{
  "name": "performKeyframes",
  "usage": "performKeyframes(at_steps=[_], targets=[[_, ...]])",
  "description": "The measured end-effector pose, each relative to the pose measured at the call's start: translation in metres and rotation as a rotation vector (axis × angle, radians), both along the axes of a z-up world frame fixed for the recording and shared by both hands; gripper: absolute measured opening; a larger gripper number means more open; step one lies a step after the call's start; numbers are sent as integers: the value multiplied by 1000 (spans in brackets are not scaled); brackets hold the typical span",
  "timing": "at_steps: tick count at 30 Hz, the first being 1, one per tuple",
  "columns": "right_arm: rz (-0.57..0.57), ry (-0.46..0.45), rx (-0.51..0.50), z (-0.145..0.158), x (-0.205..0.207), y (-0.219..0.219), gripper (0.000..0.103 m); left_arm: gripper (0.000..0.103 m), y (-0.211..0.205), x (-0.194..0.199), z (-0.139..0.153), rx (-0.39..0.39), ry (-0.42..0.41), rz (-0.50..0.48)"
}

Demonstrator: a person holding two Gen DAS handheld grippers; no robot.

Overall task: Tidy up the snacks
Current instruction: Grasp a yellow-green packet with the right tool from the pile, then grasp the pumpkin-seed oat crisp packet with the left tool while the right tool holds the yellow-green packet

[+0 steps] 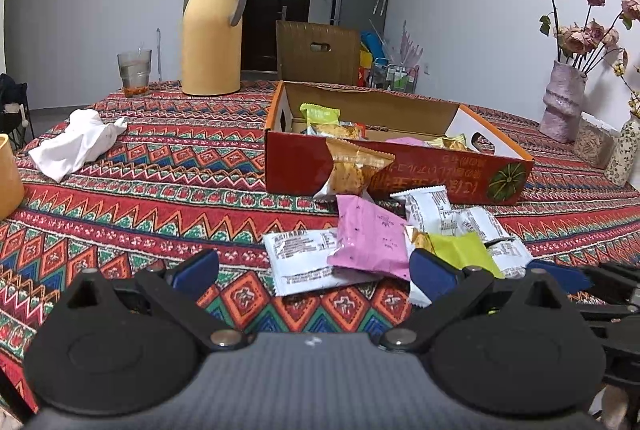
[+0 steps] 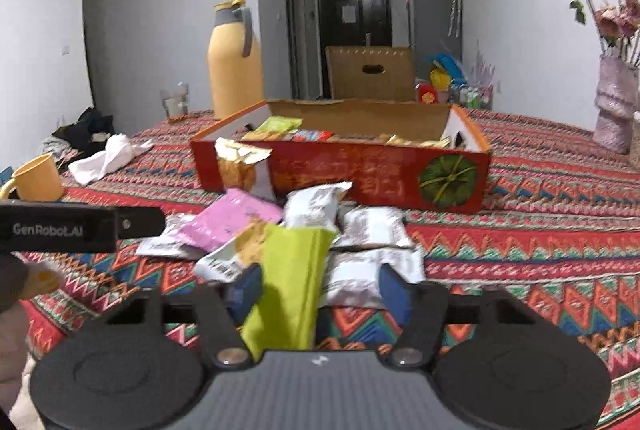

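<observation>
**Two grippers at a heap of snack packets before an open box**

Right gripper [image 2: 318, 288]: its jaws stand apart around a yellow-green packet [image 2: 290, 286]. The packet lies against the left blue pad; a gap separates it from the right pad, so it is not clamped. Left gripper [image 1: 314, 270]: jaws wide apart over the patterned tablecloth [image 1: 160, 190], nothing between them; its right finger overlaps the near edge of the heap.

The heap lies on the cloth just in front of the box's near wall. It comprises a pink packet [image 1: 370, 240] resting on a white packet [image 1: 304, 260], further white packets [image 1: 452, 218] to the right, and a clear cracker packet [image 1: 352, 170] propped upright against the wall of the red cardboard box [image 1: 400, 170]. Inside the box lie several more packets, among them a green one [image 1: 320, 114].

Toward the far edge stand a yellow thermos jug [image 1: 212, 30] and a glass [image 1: 134, 72]. A crumpled white cloth [image 1: 76, 142] lies near the left edge beside a yellow mug [image 2: 36, 178]. A vase of dried roses [image 1: 562, 102] stands at the right edge.
</observation>
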State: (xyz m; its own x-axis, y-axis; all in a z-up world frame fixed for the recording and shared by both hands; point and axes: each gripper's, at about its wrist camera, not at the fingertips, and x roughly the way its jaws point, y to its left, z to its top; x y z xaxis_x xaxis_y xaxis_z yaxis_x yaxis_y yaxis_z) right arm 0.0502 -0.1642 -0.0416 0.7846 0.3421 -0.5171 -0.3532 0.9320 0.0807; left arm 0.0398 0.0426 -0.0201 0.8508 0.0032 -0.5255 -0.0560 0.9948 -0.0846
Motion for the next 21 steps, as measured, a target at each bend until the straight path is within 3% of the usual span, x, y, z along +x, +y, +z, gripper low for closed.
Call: performKeyframes(at_steps=[10,21], targets=[[21,72,-21,-11,8,16,39,103,3,-2,-6,-16,12,-18],[15,49,11,-9,5,9,35,103,1,2,-7,-8,20,-12]])
